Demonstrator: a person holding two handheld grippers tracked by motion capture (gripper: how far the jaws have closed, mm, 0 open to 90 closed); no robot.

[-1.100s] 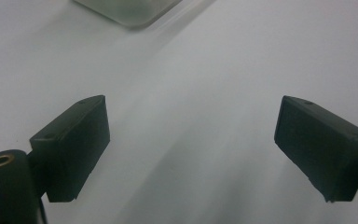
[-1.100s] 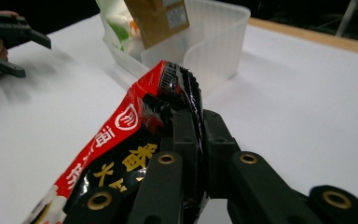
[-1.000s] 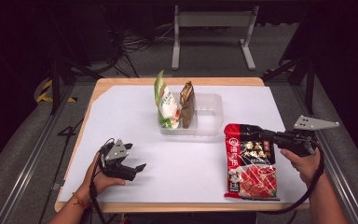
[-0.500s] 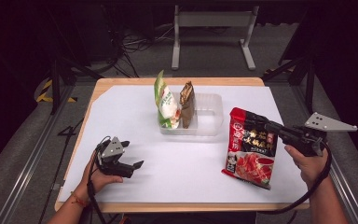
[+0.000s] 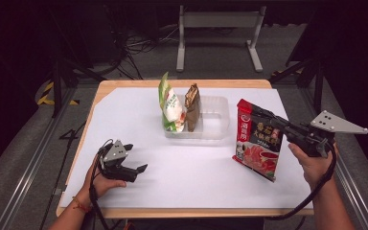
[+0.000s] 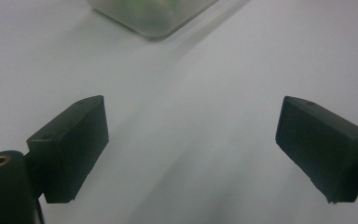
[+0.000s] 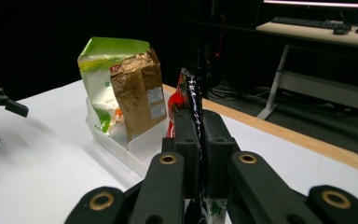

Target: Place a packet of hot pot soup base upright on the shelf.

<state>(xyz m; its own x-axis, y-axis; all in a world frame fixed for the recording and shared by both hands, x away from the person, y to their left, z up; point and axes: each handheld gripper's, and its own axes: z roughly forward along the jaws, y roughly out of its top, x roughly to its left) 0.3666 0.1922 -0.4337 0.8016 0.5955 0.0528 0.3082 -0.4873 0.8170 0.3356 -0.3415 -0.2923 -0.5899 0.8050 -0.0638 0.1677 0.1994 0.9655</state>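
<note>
The right gripper (image 5: 263, 117) is clamped on the red packet (image 5: 258, 143), which hangs tilted clear of the table, just right of the clear tray (image 5: 215, 120). In the tray stand a green bag (image 5: 171, 103) and a brown bag (image 5: 192, 103). Well left of the tray, near the front, the left gripper (image 5: 135, 158) rests with jaws apart, gripping nothing.

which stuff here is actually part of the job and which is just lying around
In the job:
- red printed food pouch, pinched by the right gripper
- clear plastic tray
- green and white snack bag standing in the tray
- brown foil packet beside it

Lying about:
- left gripper, open, resting on the white table cover
- grey metal stand behind the table
</note>
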